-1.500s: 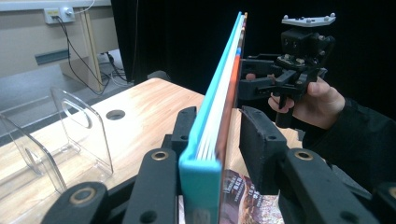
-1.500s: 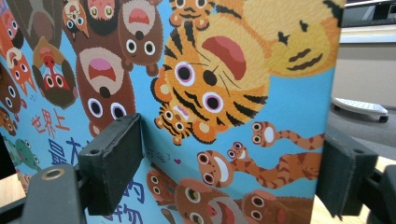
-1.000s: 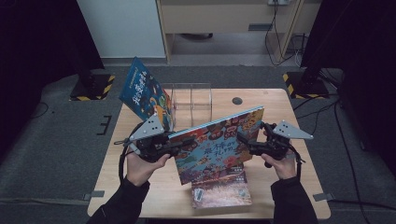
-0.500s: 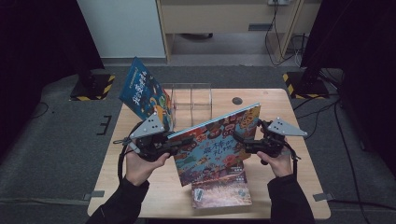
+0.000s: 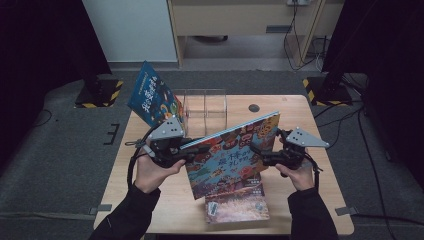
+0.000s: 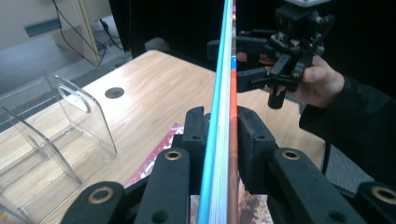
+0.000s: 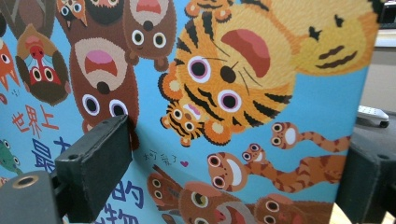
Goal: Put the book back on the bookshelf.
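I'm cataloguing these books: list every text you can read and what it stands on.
"世界上" and, below it, "最": picture book cover, beside the right gripper's fingers; further characters are cut off.
White title: blue book leaning at the clear acrylic rack, too blurred.
Title and barcode label: book lying flat, too small.

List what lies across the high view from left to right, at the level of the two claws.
Left claw clamped on the picture book's edge → the tilted picture book with its animal cover → right claw, jaws wide at the book's other edge → the hand that carries it.
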The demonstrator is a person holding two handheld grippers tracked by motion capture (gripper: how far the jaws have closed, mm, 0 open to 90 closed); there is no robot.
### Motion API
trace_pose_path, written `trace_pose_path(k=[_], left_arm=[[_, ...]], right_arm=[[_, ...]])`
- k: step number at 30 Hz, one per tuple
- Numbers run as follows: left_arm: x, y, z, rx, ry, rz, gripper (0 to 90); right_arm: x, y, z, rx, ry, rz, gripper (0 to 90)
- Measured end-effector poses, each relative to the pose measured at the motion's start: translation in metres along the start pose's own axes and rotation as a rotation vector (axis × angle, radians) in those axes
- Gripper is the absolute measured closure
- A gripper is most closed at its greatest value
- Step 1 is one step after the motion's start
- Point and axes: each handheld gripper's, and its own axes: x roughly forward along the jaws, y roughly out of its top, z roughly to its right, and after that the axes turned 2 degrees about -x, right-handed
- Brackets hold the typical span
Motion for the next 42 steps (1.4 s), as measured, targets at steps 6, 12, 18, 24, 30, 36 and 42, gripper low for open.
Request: trace_pose_path(k=[6,12,18,24,30,36,42], left_arm=[[0.001,0.005,0.000,0.011,0.008,-0.033,74.1],[0.002,0.011,0.000,0.024,0.015,-0.076,73.8],[0.006,0.017,0.000,0.030,0.023,-0.108,73.1],[0.012,0.023,0.003,0.048,0.032,-0.141,72.3],[0.020,0.030,0.007,0.085,0.043,-0.191,71.2],[0.028,0.034,0.006,0.091,0.035,-0.243,70.8],[0.036,0.037,0.008,0.102,0.036,-0.286,70.7]], right_arm=[[0.000,0.000,0.000,-0.002,-0.003,0.002,9.9],[0.001,0.000,0.000,-0.002,-0.004,0.002,9.9],[0.002,-0.001,-0.001,-0.005,-0.009,0.004,9.7],[0.002,-0.001,-0.002,-0.011,-0.009,0.004,9.8],[0.002,-0.001,-0.003,-0.016,-0.002,0.003,10.5],[0.003,-0.001,-0.004,-0.021,0.001,0.004,10.8],[0.003,-0.001,-0.004,-0.022,0.004,0.004,11.0]])
